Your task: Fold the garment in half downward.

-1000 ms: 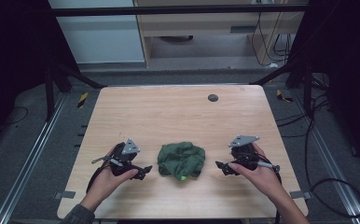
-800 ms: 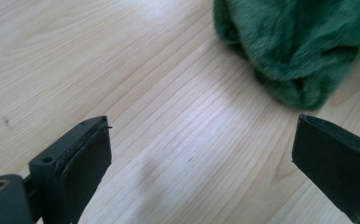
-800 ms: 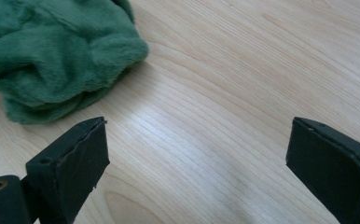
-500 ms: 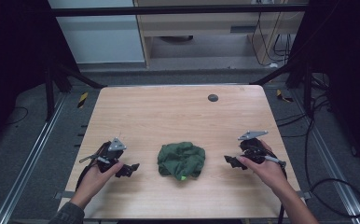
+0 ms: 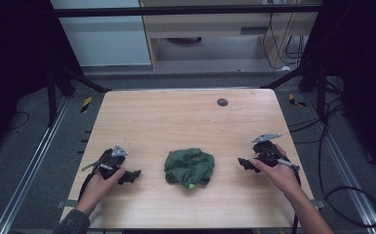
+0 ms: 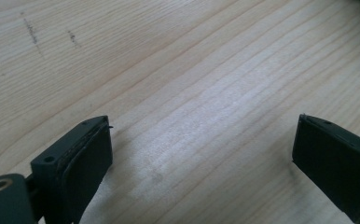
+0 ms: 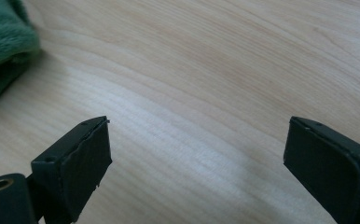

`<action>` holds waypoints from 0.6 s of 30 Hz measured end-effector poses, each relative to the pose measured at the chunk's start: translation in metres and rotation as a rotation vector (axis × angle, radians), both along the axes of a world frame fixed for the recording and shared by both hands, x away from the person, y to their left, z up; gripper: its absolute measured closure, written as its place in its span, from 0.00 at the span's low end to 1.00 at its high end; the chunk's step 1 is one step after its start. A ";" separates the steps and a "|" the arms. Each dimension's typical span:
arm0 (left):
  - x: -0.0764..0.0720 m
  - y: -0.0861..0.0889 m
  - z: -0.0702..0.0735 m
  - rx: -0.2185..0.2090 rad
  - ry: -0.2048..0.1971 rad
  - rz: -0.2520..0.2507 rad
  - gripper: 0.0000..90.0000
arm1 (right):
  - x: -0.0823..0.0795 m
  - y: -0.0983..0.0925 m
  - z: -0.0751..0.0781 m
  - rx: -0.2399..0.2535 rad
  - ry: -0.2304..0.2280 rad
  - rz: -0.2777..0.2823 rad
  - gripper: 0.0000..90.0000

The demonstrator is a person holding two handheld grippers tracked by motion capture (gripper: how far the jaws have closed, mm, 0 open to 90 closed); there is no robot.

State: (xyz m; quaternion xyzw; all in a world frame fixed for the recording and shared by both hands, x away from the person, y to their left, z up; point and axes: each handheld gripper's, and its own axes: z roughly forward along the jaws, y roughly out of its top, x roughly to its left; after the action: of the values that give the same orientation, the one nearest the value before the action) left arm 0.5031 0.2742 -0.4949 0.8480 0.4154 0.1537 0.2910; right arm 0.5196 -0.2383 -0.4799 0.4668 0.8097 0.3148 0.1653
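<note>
Cloth (image 5: 189, 167), green and crumpled, lies near-centre on the table (image 5: 186, 117); left gripper (image 5: 127, 175) and right gripper (image 5: 247, 163) flank it, jaws apart, best closing in on opposite edges.

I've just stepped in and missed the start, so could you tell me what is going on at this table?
A person sits at a wooden table holding a gripping tool in each hand. The left tool and the right tool both rest low over the wood with their jaws wide open and nothing between them. A crumpled green cloth lies between the two tools, touched by neither. A small dark round spot sits near the far edge.
</note>
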 end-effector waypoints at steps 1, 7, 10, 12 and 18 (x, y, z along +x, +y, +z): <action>0.001 0.001 0.000 -0.003 -0.002 0.008 0.05 | 0.002 0.000 -0.001 -0.002 -0.002 -0.006 0.08; 0.009 0.005 -0.001 -0.013 -0.029 0.053 0.05 | 0.016 -0.004 -0.009 0.003 -0.005 -0.061 0.09; 0.013 0.007 -0.004 -0.018 -0.039 0.082 0.05 | 0.022 -0.005 -0.014 0.018 -0.007 -0.108 0.10; 0.016 0.008 -0.005 -0.022 -0.048 0.100 0.05 | 0.026 -0.005 -0.017 0.026 -0.010 -0.141 0.10; 0.022 0.011 -0.009 -0.048 -0.074 0.118 0.04 | 0.031 -0.001 -0.025 0.044 -0.040 -0.197 0.09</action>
State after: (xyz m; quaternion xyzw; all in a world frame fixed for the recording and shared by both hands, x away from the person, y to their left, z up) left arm 0.5246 0.2854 -0.5038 0.8084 0.4574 0.1919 0.3169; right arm 0.5509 -0.2396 -0.5045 0.5415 0.7493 0.3237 0.2014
